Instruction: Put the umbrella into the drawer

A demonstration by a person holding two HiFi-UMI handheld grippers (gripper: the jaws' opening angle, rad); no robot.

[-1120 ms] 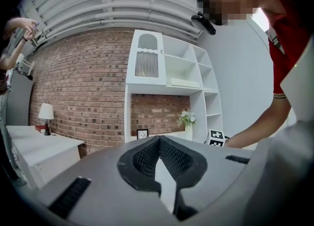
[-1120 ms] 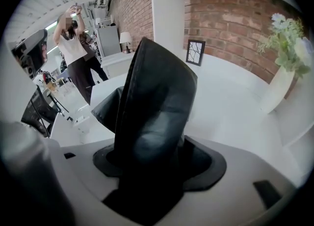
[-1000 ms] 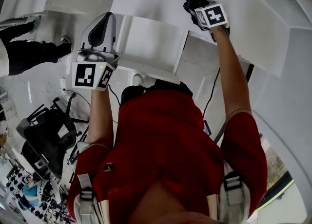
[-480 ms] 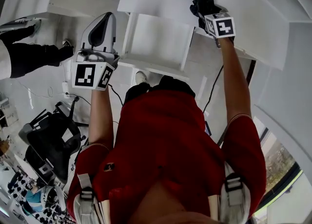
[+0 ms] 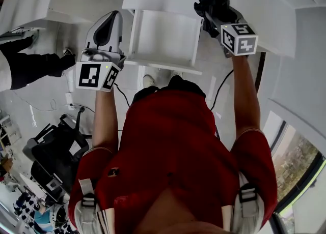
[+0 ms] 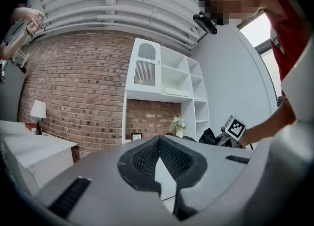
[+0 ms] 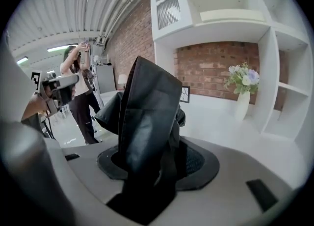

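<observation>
Right gripper (image 5: 213,13) jaws clamped on black folded fabric umbrella (image 7: 147,117) at far right of open white drawer (image 5: 165,37); left gripper (image 5: 106,30) left of drawer, jaws together, empty.

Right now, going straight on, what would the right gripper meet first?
Probably the white countertop, though depth is unclear; the black folded umbrella in the right gripper would touch it first.
</observation>
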